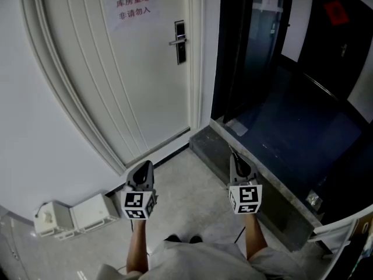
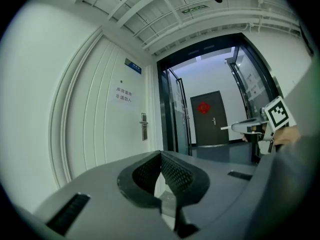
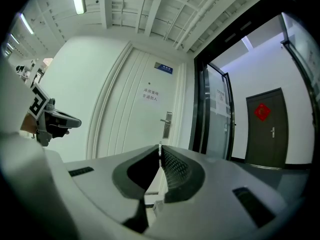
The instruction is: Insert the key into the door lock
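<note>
The door lock [image 1: 180, 41], a dark plate with a silver lever handle, sits on the right side of a white door [image 1: 116, 80] ahead of me. The lock [image 2: 144, 126] shows far off in the left gripper view, and the same lock [image 3: 167, 124] lies just above the jaw tips in the right gripper view. My right gripper [image 3: 160, 151] is shut on the key [image 3: 160, 146], of which only a thin metal sliver pokes out at the tips. My left gripper [image 2: 161, 155] is shut with nothing in it. In the head view both are level and short of the door: left gripper [image 1: 148, 164], right gripper [image 1: 232, 152].
A paper sign with red print [image 1: 133, 7] hangs on the door. Two white boxes [image 1: 76, 214] stand on the floor at the wall, left. To the right, a raised stone sill [image 1: 262, 182] edges a dark glass doorway. Beyond it is a dark door with a red ornament [image 3: 262, 111].
</note>
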`<state>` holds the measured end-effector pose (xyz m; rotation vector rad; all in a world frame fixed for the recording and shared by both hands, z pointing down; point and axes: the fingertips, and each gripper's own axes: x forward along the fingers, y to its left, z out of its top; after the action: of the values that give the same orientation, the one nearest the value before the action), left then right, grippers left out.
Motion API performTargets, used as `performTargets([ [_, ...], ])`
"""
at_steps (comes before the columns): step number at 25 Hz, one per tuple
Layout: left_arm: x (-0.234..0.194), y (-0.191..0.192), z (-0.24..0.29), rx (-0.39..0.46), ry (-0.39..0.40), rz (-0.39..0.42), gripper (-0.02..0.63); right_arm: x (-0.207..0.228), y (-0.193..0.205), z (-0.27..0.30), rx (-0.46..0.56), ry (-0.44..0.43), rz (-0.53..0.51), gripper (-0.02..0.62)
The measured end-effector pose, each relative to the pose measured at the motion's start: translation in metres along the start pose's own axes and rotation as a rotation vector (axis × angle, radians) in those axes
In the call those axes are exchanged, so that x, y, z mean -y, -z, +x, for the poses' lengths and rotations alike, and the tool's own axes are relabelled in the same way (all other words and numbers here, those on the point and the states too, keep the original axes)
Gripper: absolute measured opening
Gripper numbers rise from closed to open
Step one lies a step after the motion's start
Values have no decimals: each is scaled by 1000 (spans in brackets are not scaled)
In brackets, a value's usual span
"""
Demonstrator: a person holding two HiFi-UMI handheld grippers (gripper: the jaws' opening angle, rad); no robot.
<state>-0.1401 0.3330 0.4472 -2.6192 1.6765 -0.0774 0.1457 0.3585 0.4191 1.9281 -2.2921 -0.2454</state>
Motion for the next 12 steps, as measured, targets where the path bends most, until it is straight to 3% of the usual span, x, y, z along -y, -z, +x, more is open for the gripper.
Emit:
performTargets([
  [12, -11, 19, 45, -20, 1, -22, 17, 5, 13, 50, -16, -28, -13, 29],
])
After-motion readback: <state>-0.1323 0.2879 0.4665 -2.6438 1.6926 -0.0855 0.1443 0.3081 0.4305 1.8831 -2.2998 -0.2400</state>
